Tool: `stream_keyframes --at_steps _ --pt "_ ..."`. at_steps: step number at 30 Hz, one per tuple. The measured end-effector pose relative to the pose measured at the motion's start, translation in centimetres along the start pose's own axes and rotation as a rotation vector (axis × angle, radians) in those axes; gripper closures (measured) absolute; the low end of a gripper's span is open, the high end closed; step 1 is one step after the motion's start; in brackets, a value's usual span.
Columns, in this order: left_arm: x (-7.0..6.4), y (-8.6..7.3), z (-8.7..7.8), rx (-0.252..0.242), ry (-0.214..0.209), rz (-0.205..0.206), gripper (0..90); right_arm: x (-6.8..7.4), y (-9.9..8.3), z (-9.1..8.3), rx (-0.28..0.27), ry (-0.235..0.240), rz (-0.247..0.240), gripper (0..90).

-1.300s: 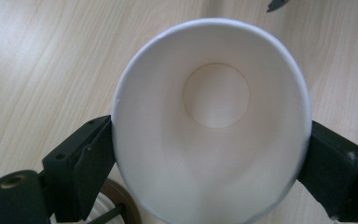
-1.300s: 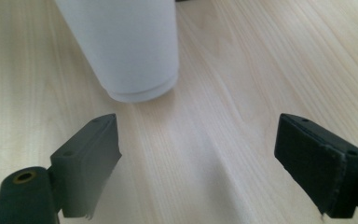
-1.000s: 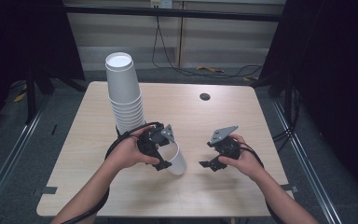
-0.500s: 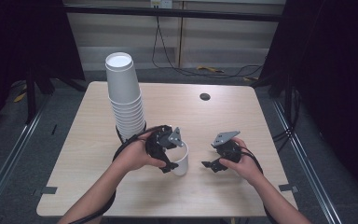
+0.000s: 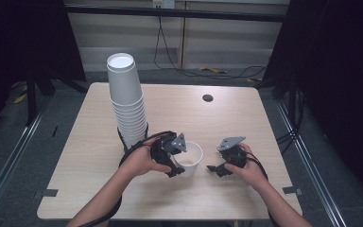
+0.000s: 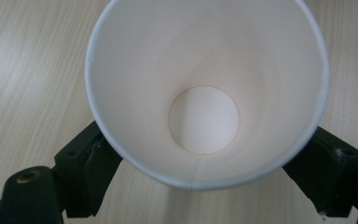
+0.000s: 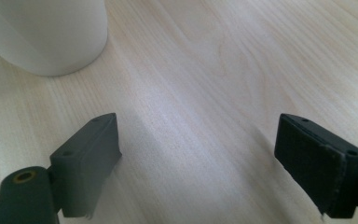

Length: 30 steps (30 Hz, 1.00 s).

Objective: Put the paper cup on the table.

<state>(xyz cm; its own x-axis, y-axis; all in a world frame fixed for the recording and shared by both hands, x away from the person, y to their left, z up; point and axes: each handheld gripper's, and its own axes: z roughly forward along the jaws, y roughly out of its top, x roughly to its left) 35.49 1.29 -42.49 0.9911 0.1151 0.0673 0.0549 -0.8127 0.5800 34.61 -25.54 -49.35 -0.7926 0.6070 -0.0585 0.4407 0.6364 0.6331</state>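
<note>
Table (image 5: pixel 90 142): cup (image 6: pixel 205 93) between left gripper (image 6: pixel 205 182) jaws.

The table (image 5: pixel 179 118) is viewed from above its near edge, facing twelve o'clock and downward, at a distance. From the left gripper view the white cup (image 6: pixel 207 88) is looked into at close range. From the right gripper view the tabletop is skimmed closely, the same cup's wall (image 7: pixel 42 32) being shared at eleven o'clock.
</note>
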Motion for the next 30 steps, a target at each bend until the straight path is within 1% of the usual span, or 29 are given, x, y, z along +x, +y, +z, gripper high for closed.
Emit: stream_keyframes --at_steps 1,4,7,8,9,11,13,19,21,22,30 --pt "0.0 -0.2 -0.1 -0.002 0.002 0.000 15.8 0.0 -0.1 0.0 -0.009 0.002 0.007 13.8" --pt "0.1 -1.1 -0.4 -0.019 0.001 -0.027 15.8 -0.1 -0.4 0.0 -0.015 0.004 0.020 13.6" --pt "-0.1 -1.8 -0.6 -0.024 0.001 -0.028 15.8 -0.1 -0.7 0.0 -0.032 0.005 0.050 13.3" --pt "-0.1 -1.9 -0.7 -0.027 0.001 -0.034 15.8 -0.1 -0.7 0.0 -0.031 0.004 0.058 13.3" --pt "-0.1 -2.1 -0.8 -0.029 0.002 -0.028 15.8 -0.1 -0.8 0.0 -0.035 0.005 0.063 13.2" --pt "-0.1 -2.6 -0.9 -0.034 0.004 -0.040 15.7 -0.2 -0.9 0.0 -0.041 0.011 0.075 12.7" --pt "-0.1 -3.0 -1.1 -0.042 0.004 -0.046 15.7 -0.3 -1.0 0.0 -0.050 0.007 0.077 12.4" --pt "-0.1 -4.7 -1.1 -0.040 -0.006 -0.065 15.7 -0.2 -1.5 0.2 -0.092 -0.006 0.097 11.7" --pt "-0.1 -5.4 -1.0 -0.044 -0.008 -0.085 15.7 -0.2 -1.6 0.1 -0.094 -0.008 0.094 11.8" --pt "-0.1 -5.7 -1.0 -0.042 -0.009 -0.084 15.7 -0.2 -1.6 0.1 -0.094 -0.011 0.095 11.8" --pt "-0.4 -8.4 -0.8 -0.064 -0.009 -0.139 15.7 -0.2 -1.6 0.1 -0.094 -0.008 0.100 11.4"
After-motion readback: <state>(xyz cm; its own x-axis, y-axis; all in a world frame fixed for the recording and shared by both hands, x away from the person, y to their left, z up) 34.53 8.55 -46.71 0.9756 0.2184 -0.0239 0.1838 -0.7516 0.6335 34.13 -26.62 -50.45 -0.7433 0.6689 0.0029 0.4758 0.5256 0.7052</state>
